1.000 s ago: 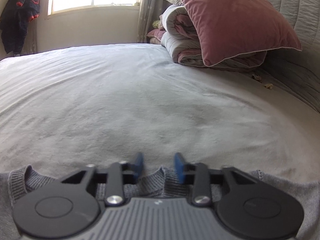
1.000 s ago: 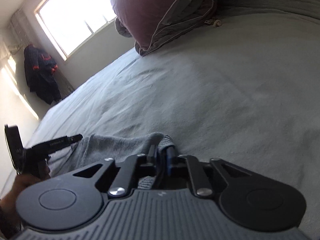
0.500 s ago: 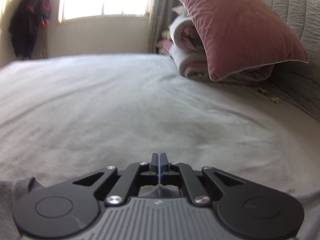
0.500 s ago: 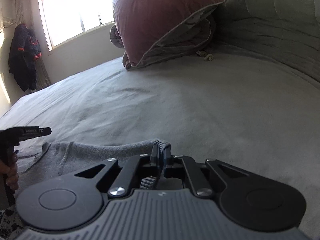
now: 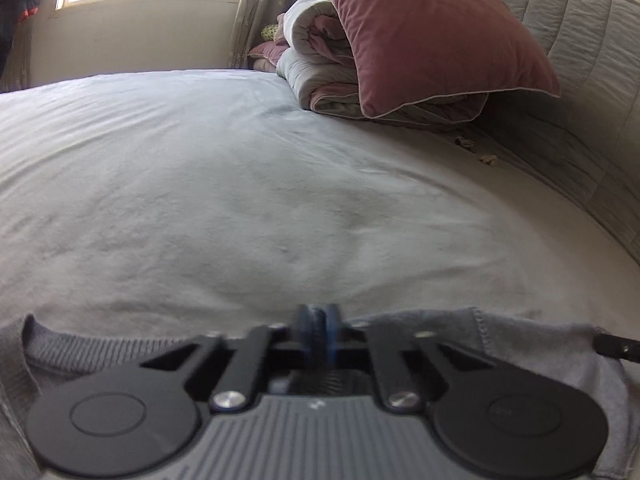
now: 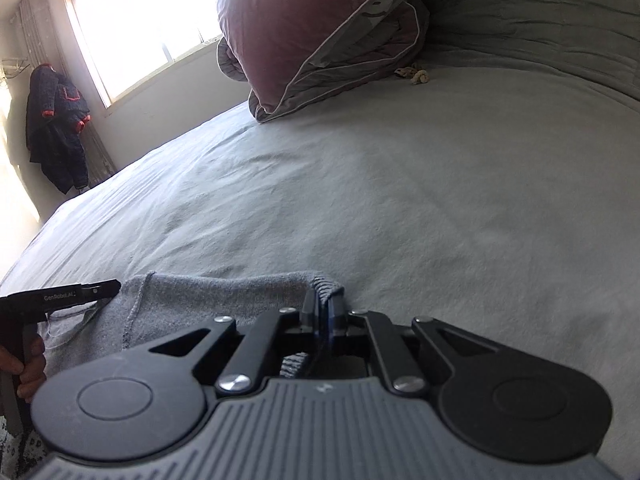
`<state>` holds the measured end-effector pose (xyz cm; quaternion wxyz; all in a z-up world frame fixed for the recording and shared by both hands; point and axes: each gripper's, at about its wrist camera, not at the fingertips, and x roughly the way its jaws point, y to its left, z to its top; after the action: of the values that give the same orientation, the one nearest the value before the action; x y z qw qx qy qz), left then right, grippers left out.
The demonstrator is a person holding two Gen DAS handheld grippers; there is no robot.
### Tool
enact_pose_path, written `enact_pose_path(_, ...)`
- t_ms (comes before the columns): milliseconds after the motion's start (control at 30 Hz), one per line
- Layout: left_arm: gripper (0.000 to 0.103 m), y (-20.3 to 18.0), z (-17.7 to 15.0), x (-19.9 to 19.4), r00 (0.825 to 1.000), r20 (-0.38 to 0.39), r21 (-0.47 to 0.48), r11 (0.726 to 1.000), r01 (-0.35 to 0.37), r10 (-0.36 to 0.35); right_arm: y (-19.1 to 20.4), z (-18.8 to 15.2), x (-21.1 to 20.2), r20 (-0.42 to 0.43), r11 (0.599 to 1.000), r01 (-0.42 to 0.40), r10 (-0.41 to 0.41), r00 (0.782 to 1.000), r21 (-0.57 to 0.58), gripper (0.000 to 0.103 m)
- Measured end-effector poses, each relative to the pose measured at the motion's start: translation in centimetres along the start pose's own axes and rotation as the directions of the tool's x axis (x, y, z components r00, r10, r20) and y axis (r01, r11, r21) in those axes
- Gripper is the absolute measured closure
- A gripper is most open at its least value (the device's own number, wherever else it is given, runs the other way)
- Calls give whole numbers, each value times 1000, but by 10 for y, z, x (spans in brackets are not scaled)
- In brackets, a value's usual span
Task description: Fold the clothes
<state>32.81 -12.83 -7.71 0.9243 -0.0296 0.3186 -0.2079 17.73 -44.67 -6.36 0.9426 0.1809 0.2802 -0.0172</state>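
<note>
Grey knitted sweater (image 5: 516, 344) lies along the bottom of the left wrist frame, spread flat at the near edge of the pale grey bedsheet (image 5: 240, 200). Its ribbed collar (image 5: 80, 350) curves at lower left. At bottom centre, the left gripper (image 5: 319, 320) is clenched, its blue pads pressed together on a fold of the sweater's edge.

In the right wrist frame the same sweater (image 6: 208, 300) sits at lower left on the bedsheet (image 6: 440, 200). The right gripper (image 6: 325, 306) at bottom centre is likewise clamped on the garment, with a ribbed cuff or hem bunched over the tips of its closed fingers. At the left edge, the left gripper (image 6: 108, 288) shows side-on as a black bar, with a hand (image 6: 28, 364) on its handle just below; it touches the sweater's far side.

At the upper right of the left wrist frame, a dusty pink velvet pillow (image 5: 424, 28) leans on a folded grey and pink quilt (image 5: 320, 64), beside a quilted grey headboard (image 5: 580, 80). A bright window (image 6: 152, 20) fills the upper left of the right wrist frame, with a dark jacket with red trim (image 6: 56, 128) hanging below and left of it.
</note>
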Motion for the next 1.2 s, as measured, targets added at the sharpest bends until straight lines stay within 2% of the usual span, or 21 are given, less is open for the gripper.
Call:
enact_pose_path(133, 99, -12, 0, -9, 993, 85, -2, 997, -82, 82, 8, 1, -9, 64, 998, 44, -41, 997, -41, 99)
enact_pose_path(233, 99, -16, 6, -12, 983, 139, 0, 993, -117, 116, 13, 5, -17, 128, 994, 75, -65, 990, -77, 99)
enact_pose_path(400, 99, -17, 2, 17, 987, 70, 39, 988, -146, 143, 5, 2, 0, 71, 995, 77, -73, 995, -66, 99)
enact_pose_path(500, 98, -18, 3, 18, 986, 65, 46, 986, -158, 155, -2, 2, 6, 34, 998, 54, -53, 998, -33, 99)
enact_pose_path(533, 98, -21, 3, 17, 984, 66, 60, 984, -169, 165, -2, 2, 6, 31, 999, 43, -42, 999, -30, 98)
enact_pose_path(567, 97, -25, 3, 16, 982, 65, 76, 980, -181, 177, -2, 2, 5, 25, 999, 33, -33, 999, -29, 92)
enact_pose_path(633, 80, -31, 4, 12, 976, 63, 100, 972, -213, 208, -1, 2, 2, 12, 999, 17, -17, 1000, -28, 88)
enact_pose_path(667, 65, -34, 4, 8, 974, 60, 94, 970, -225, 220, -2, 3, -1, 1, 1000, 9, -9, 1000, -30, 81)
enact_pose_path(700, 61, -37, 4, 4, 971, 57, 86, 968, -234, 230, -3, 4, -4, -10, 999, 1, -1, 1000, -33, 76)
enact_pose_path(733, 61, -39, 3, -2, 974, 52, 75, 971, -226, 222, -4, 5, -8, -19, 999, -6, 5, 1000, -35, 62)
enact_pose_path(767, 61, -43, 2, -9, 976, 45, 70, 974, -217, 214, -7, 7, -13, -32, 999, -21, 20, 999, -27, 57)
enact_pose_path(833, 61, -52, -3, -24, 980, 32, 71, 977, -200, 198, -13, 11, -23, -58, 999, -53, 52, 997, -9, 57)
enact_pose_path(900, 61, -65, -12, -41, 986, 15, 92, 982, -164, 163, -22, 12, -32, -93, 992, -121, 124, 988, 36, 57)
enact_pose_path(1067, 61, -103, -43, -80, 998, -27, 94, 994, -57, 60, -33, 8, -46, -210, 968, -240, 249, 945, 66, 57)
enact_pose_path(1200, 61, -125, -66, -97, 998, -63, 52, 999, 15, -12, -31, -1, -47, -277, 952, -284, 305, 911, 113, 59)
